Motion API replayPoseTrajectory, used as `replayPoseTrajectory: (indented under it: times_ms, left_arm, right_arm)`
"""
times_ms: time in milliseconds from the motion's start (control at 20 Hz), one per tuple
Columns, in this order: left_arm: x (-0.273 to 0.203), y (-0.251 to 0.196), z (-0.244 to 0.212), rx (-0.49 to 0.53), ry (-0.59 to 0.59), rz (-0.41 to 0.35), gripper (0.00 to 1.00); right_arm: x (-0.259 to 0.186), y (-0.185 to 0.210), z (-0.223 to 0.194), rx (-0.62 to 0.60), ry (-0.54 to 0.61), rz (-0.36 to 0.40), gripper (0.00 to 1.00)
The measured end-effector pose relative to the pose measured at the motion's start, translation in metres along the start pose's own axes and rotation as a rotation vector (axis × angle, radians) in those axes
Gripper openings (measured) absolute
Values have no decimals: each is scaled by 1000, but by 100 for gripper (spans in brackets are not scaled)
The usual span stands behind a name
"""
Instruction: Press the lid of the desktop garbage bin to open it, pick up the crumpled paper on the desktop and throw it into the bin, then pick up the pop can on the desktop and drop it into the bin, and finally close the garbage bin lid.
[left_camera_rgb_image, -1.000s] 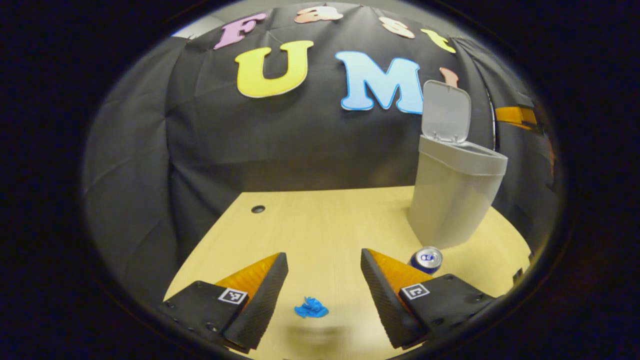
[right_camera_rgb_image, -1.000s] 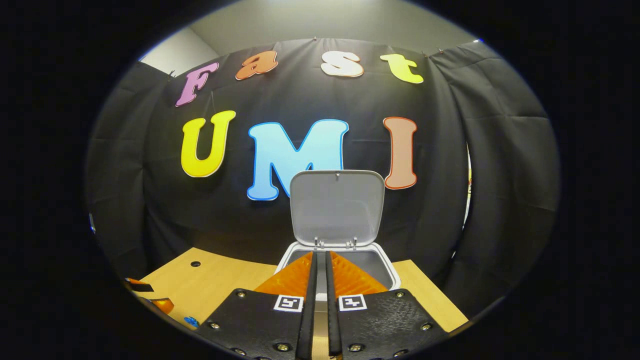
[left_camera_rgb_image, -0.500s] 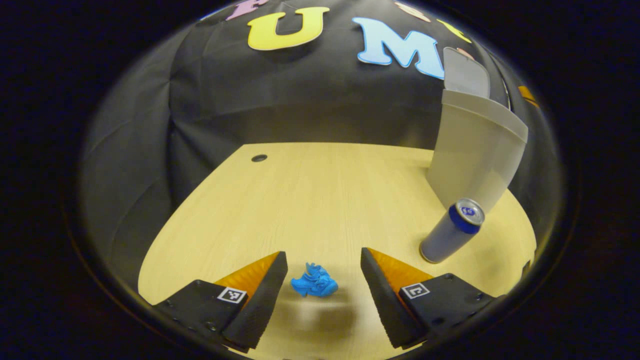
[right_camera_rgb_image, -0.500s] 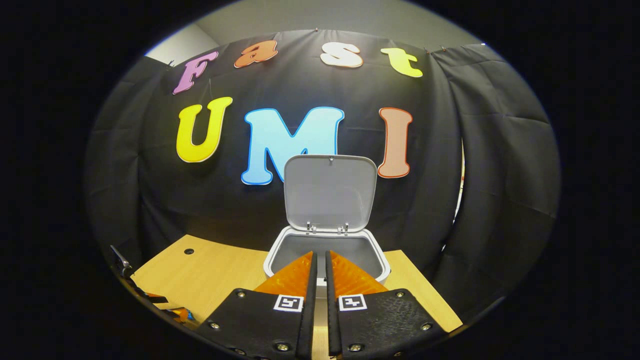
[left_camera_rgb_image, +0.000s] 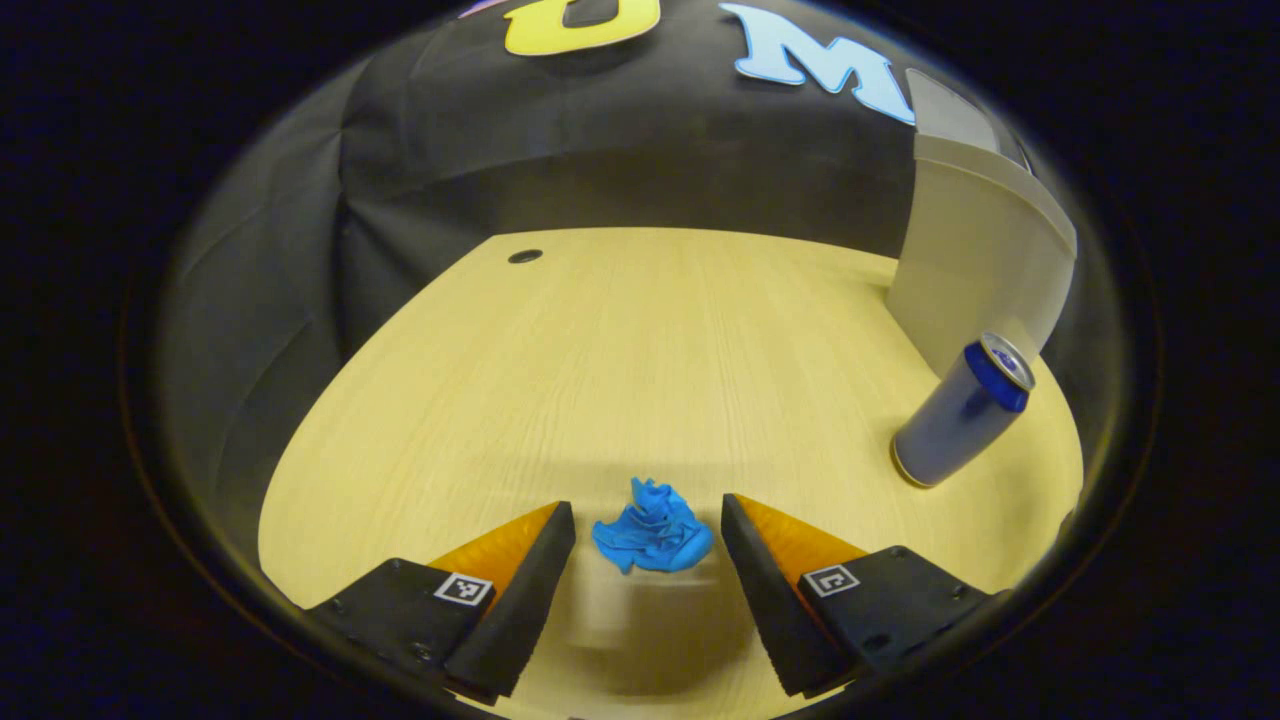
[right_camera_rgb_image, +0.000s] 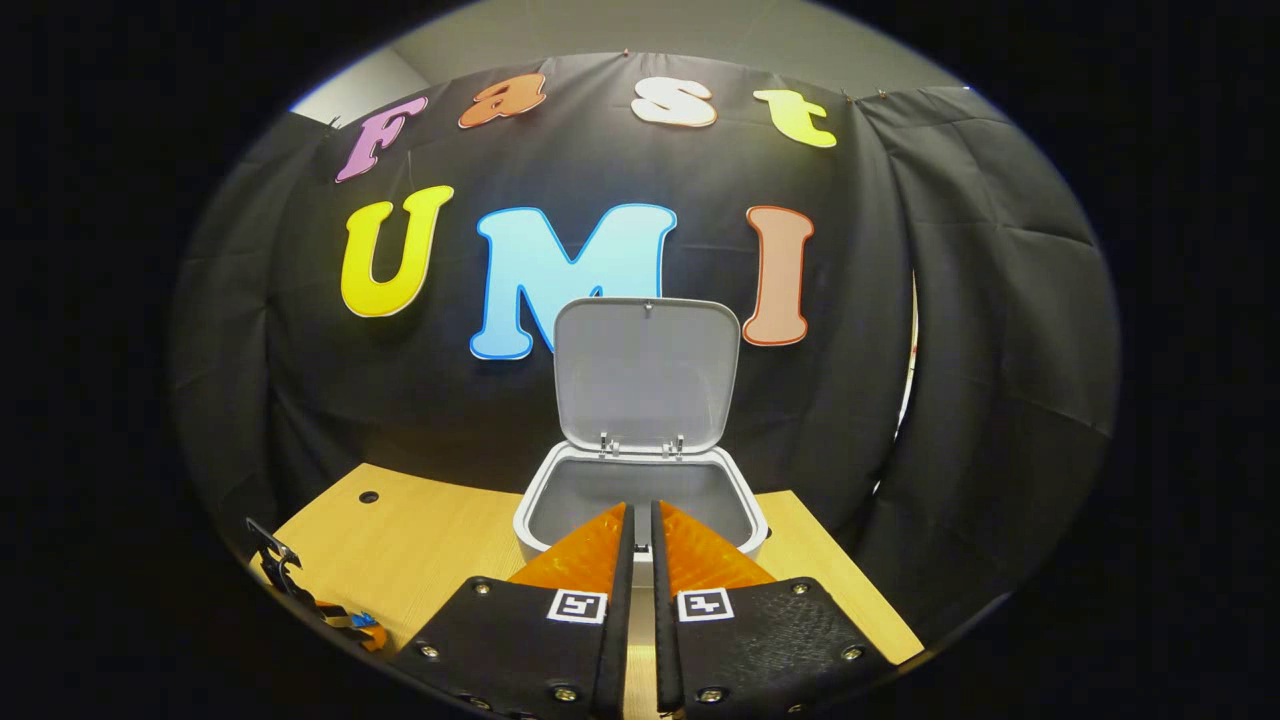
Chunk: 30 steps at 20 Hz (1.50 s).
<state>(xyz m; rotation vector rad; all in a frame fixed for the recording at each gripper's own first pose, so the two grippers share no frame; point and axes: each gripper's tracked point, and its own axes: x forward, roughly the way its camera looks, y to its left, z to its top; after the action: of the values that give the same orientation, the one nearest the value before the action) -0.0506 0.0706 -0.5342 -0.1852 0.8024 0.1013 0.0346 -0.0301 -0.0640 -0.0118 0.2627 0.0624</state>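
Left gripper view is being taken up largely by the pale wooden desktop (left_camera_rgb_image: 640, 340), on which the task's things are being shown; at its far right edge the grey garbage bin (left_camera_rgb_image: 975, 260) is being seen from the side. In the right gripper view the same bin is being faced from the front, with its lid (right_camera_rgb_image: 645, 375) being held upright on its hinges and the mouth lying open, so the pressing step is being judged as done. The pop can (left_camera_rgb_image: 958, 412) is being seen standing upright on the desktop just in front of the bin, apart from it; it is being judged stiff, smooth and likely slippery, best taken across the middle of its body.

The right gripper (right_camera_rgb_image: 641, 530) is being held before the bin with its fingers brought nearly together and nothing between them.

The left gripper (left_camera_rgb_image: 648, 525) is being held low over the desktop with its fingers spread wide apart, and the crumpled paper (left_camera_rgb_image: 652, 528) is lying between them, touched by neither as far as can be told. The paper, a small blue wad, is being judged very light, soft and springy: it is likely to be squashed by the fingers rather than to resist them, and it is best pinched across its thick middle, low against the desktop, so that no loose fold alone is being caught
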Motion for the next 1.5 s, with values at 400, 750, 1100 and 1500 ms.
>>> replayPoseTrajectory:
  times_ms: [400, 750, 1100, 1500]
  left_arm:
    - [7, 14, -6, 10, 30, 24, 83]
    - [8, 2, -5, 35, 28, 13, 42]
    - [-16, -19, 52, 106, -92, -21, 42]
    - [-46, -81, 170, 192, -339, -143, 40]
  right_arm:
    - [-1, -3, -11, -3, 31, -6, 12]
    - [-3, -6, -18, 11, 48, -5, 12]
    - [-5, -4, -21, 11, 45, -1, 12]
    - [-15, -8, -27, 18, 37, -17, 12]
